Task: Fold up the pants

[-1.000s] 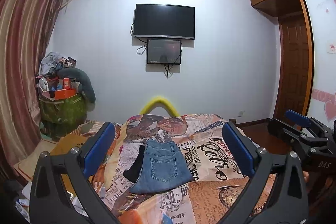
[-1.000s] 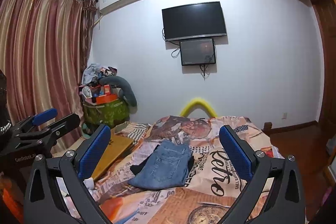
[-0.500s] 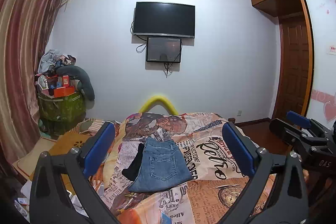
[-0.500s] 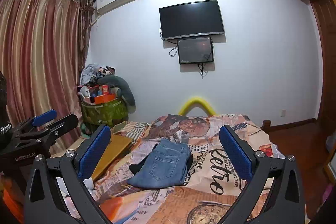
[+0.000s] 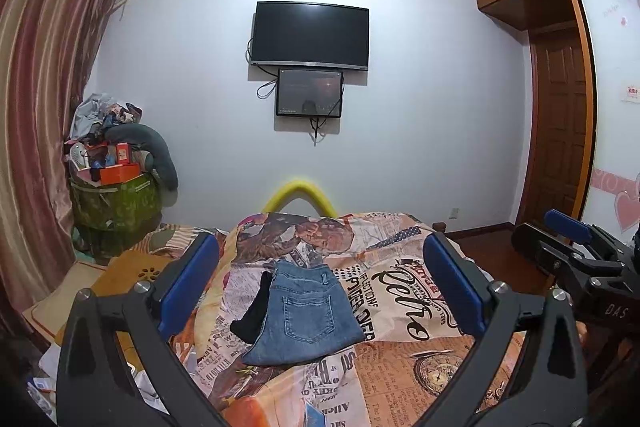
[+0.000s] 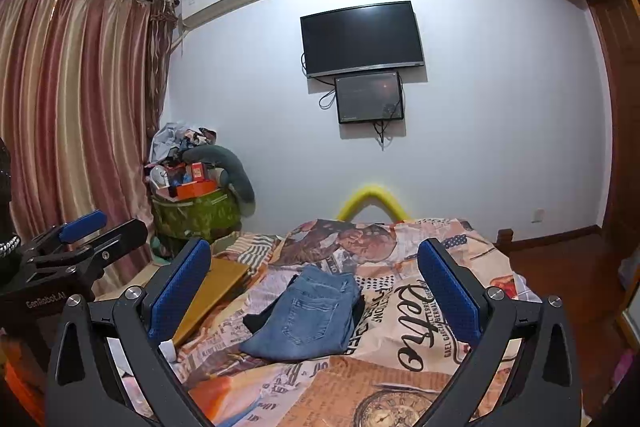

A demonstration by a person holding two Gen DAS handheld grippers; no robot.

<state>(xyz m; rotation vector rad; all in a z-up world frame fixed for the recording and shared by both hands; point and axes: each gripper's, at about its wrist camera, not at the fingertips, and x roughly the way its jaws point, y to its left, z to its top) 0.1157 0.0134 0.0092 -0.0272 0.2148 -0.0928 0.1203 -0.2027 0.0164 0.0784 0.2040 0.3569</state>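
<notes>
The blue jeans [image 5: 306,311] are found lying flat on the bed [image 5: 404,355], already in a compact folded shape with a back pocket uppermost, resting partly over a black garment [image 5: 254,315] that shows at their left edge. Both grippers are held above the near end of the bed, well apart from the jeans, which lie ahead of and below them. The left gripper [image 5: 320,291] is seen with its jaws spread wide and nothing between them; the right gripper [image 6: 316,291] is likewise wide apart and empty. The long axis of the jeans runs away from the grippers, waistband at the far end and fold at the near end, leaning slightly right in the right wrist view. Neither gripper can be judged clearly nearer; the jeans are framed between the jaws of each. It is judged that the folding is largely complete and that any further move would require a descent forward onto the near edge. The right wrist view shows a yellow-brown board [image 6: 212,291] to the left of the jeans, and black fabric at their right edge, which the left wrist view does not show; the left wrist view shows the wooden door [image 5: 560,131].
</notes>
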